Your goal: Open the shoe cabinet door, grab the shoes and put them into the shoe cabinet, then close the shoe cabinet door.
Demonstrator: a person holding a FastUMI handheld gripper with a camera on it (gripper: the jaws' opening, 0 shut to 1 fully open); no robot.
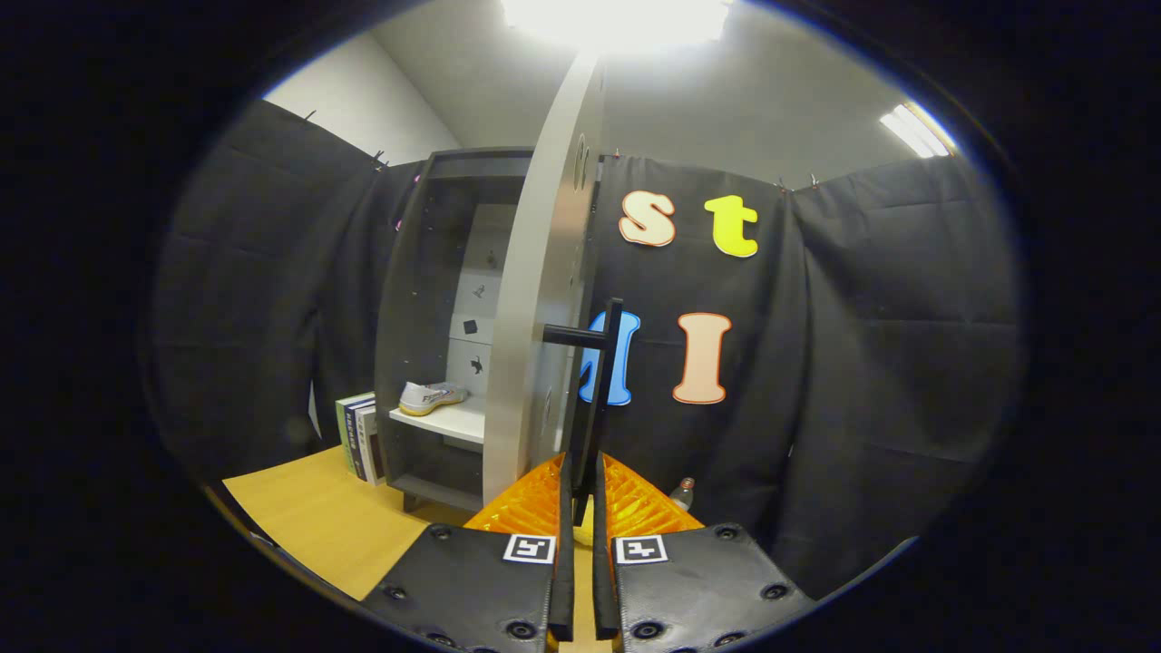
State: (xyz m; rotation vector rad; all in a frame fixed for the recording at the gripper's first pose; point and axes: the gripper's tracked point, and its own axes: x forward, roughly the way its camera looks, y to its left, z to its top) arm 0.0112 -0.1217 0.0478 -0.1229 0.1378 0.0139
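Observation:
The dark shoe cabinet stands open on the wooden surface. Its pale door is swung out towards me and I see it nearly edge-on. A white shoe with a yellowish sole lies on the white shelf inside. A black bar handle runs down the door's outer face. My gripper is shut on the lower end of this handle, one finger on each side of the bar.
Several books stand upright against the cabinet's left side. A small bottle stands just right of my fingers, by the cloth wall. The wooden surface stretches out in front of the cabinet.

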